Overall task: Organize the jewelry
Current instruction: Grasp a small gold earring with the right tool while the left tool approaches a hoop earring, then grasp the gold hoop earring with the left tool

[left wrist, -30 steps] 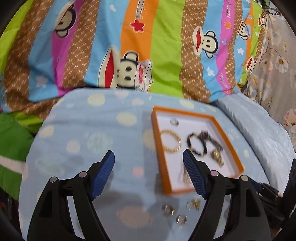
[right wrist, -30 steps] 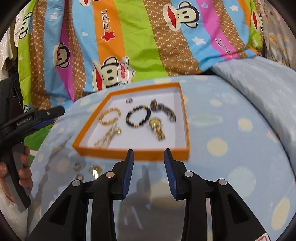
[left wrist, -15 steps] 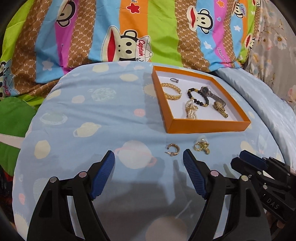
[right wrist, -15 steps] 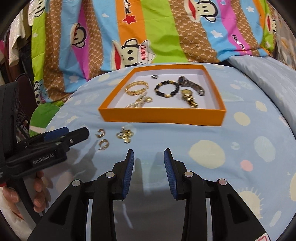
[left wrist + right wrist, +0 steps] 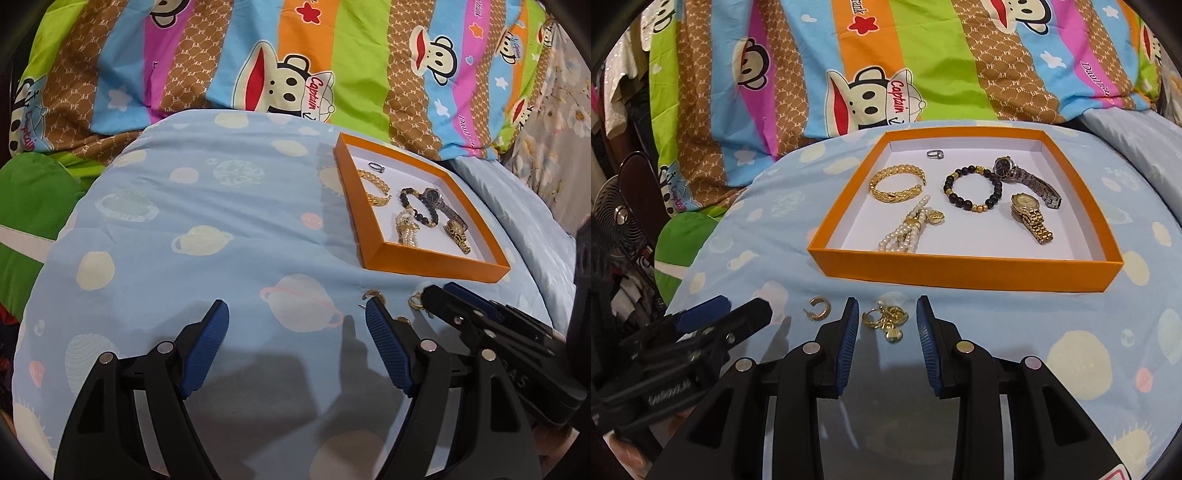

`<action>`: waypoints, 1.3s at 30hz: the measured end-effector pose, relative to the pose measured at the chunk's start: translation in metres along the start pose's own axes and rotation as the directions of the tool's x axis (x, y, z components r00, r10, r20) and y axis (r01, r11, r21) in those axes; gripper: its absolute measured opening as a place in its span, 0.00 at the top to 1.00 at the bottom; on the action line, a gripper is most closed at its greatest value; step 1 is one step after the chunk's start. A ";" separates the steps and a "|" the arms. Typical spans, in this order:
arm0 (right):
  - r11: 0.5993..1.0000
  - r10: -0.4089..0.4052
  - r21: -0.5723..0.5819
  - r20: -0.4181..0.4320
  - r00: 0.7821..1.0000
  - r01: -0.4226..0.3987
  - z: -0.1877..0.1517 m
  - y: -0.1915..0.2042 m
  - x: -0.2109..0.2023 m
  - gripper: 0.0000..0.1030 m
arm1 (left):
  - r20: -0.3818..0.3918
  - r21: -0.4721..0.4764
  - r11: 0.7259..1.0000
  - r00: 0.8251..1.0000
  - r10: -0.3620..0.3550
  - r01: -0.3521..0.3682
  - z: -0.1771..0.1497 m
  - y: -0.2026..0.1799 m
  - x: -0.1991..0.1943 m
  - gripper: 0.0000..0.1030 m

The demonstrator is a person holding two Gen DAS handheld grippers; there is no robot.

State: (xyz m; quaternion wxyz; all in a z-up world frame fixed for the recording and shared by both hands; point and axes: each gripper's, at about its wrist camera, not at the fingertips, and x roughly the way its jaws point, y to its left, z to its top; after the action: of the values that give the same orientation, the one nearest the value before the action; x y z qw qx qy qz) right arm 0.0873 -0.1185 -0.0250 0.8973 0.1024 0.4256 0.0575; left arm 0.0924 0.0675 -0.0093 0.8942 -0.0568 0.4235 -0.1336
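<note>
An orange tray (image 5: 964,271) (image 5: 436,264) sits on the blue bedspread. It holds a gold bangle (image 5: 897,183), a black bead bracelet (image 5: 973,188), a pearl piece (image 5: 905,230), a silver watch (image 5: 1027,177), a gold watch (image 5: 1032,218) and a small ring (image 5: 935,154). In front of the tray lie a gold hoop earring (image 5: 818,308) and a cluster of gold earrings (image 5: 886,319). My right gripper (image 5: 887,328) is open, its fingers on either side of the cluster. My left gripper (image 5: 295,332) is open and empty, left of the earrings (image 5: 373,295).
A striped monkey-print blanket (image 5: 886,74) is heaped behind the tray. A green cushion (image 5: 33,206) lies to the left. A floral fabric (image 5: 565,122) is at the far right. The left gripper shows in the right wrist view (image 5: 701,332).
Both grippers have moved back from the tray and then lowered toward the loose earrings. The right gripper's fingers now stand around the earring cluster, and have opened wider.
</note>
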 end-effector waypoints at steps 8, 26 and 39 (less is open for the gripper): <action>1.000 -0.018 0.026 0.037 0.999 0.017 -0.006 -0.010 -0.015 0.95 | -0.003 0.016 1.000 1.000 -0.012 0.012 0.000 -0.003 0.001 0.28; 0.996 -0.076 0.043 0.075 0.994 0.073 -0.035 -0.037 -0.053 0.95 | -0.057 0.147 0.985 0.995 -0.079 0.086 -0.013 -0.058 0.008 0.35; 0.997 -0.052 0.052 0.066 0.996 0.049 -0.037 -0.038 -0.051 0.95 | -0.072 0.171 0.983 0.996 -0.054 0.066 -0.013 -0.065 0.016 0.84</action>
State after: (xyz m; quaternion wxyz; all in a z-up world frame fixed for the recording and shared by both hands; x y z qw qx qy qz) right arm 0.0271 -0.1606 -0.0179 0.9095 0.1158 0.3987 0.0207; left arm 0.0794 0.0006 -0.0151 0.8767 0.0127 0.4380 -0.1984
